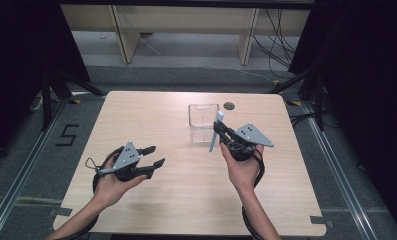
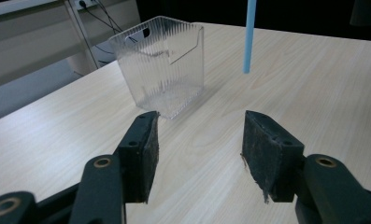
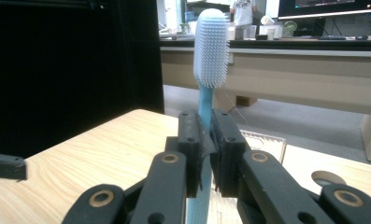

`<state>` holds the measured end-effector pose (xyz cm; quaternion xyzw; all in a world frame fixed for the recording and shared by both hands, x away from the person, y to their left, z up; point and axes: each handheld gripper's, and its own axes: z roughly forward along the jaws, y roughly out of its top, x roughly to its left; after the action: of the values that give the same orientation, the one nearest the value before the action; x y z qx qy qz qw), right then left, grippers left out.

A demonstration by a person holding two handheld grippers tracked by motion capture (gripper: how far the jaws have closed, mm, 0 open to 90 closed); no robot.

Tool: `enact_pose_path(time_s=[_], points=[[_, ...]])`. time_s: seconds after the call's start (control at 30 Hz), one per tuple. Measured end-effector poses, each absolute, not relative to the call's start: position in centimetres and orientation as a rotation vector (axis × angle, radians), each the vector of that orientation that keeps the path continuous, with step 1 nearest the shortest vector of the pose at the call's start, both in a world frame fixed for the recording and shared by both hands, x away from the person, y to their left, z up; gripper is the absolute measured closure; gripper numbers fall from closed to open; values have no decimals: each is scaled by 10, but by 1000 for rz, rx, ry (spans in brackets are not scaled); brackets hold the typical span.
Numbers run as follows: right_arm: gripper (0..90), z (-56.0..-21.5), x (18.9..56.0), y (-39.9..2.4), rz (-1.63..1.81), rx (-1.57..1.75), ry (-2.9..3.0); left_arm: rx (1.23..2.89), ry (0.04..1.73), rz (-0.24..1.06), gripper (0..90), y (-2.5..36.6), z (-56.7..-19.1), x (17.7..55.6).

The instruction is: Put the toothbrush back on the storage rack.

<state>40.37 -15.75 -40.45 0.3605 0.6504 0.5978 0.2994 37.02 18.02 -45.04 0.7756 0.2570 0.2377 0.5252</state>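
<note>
A light blue toothbrush [image 1: 216,131] stands upright in my right gripper [image 1: 220,133], which is shut on its handle. In the right gripper view the white bristle head of the toothbrush [image 3: 211,51] rises above the closed jaws of that gripper [image 3: 205,154]. A clear ribbed plastic holder [image 1: 203,122] stands on the wooden table [image 1: 151,115] just left of that gripper. My left gripper [image 1: 153,156] hovers over the table's left half, open and empty. In the left gripper view the left gripper [image 2: 199,140] faces the holder [image 2: 162,63], with the handle end of the toothbrush [image 2: 248,37] hanging to the right.
A dark round cable hole [image 1: 229,106] sits in the table behind the holder. Table legs and cables lie on the floor beyond the far edge. A black frame and dark curtains flank both sides.
</note>
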Motion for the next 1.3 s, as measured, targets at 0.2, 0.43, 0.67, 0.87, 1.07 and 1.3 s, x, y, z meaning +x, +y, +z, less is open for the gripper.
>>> enact_pose_path(time_s=[0.2, 0.43, 0.67, 0.87, 1.07, 1.3], points=[[836, -404, 410, -156, 1591, 1004, 1719, 1835, 645, 586, 403, 195, -466, 368], [836, -396, 420, -157, 1591, 977, 1714, 1816, 710, 601, 373, 210, -480, 365], [836, -387, 425, -158, 1570, 1003, 1704, 1792, 764, 619, 351, 218, -491, 366], [836, -381, 434, -160, 1579, 971, 1678, 1786, 791, 622, 346, 222, -498, 366], [836, -377, 441, -161, 1566, 976, 1675, 1777, 796, 629, 346, 222, -501, 367], [836, -370, 448, -159, 1551, 960, 1660, 1766, 798, 623, 345, 221, -504, 368]])
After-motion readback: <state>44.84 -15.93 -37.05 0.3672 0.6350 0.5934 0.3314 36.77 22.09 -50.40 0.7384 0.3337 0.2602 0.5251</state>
